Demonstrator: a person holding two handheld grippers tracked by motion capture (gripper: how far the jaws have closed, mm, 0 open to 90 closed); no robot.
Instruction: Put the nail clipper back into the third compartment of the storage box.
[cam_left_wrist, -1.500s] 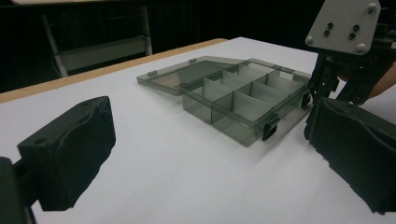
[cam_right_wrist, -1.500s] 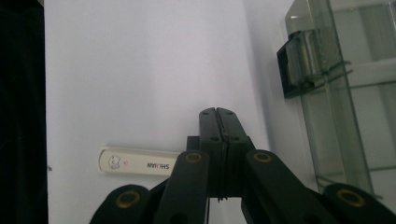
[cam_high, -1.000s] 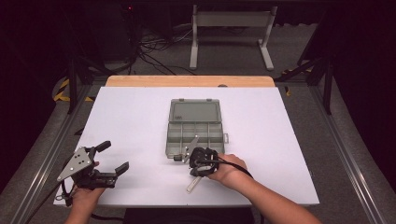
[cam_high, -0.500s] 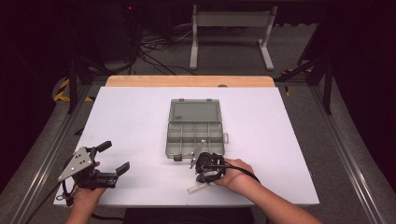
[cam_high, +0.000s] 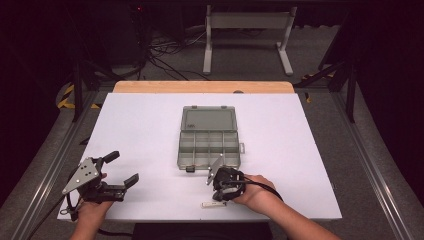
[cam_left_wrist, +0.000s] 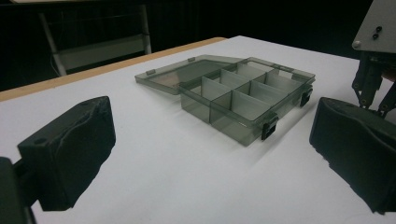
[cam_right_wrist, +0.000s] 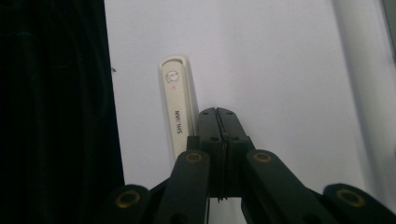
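The cream stick (cam_right_wrist: 177, 109) printed "SHUAN" is lying flat on the white tabletop (cam_high: 150, 130) near its front edge, just beside the right hand-held gripper (cam_right_wrist: 218, 122), whose jaws are pressing together on nothing. To grip it, I'd judge they need parting and shifting sideways to straddle it. The high view is showing the open compartment box (cam_high: 207, 142) and the left hand-held gripper (cam_high: 121, 168) waiting, spread wide.

Open compartment box (cam_high: 209, 137) mid-table (cam_high: 140, 130), small flat stick (cam_high: 213, 204) near the front edge, before the box.
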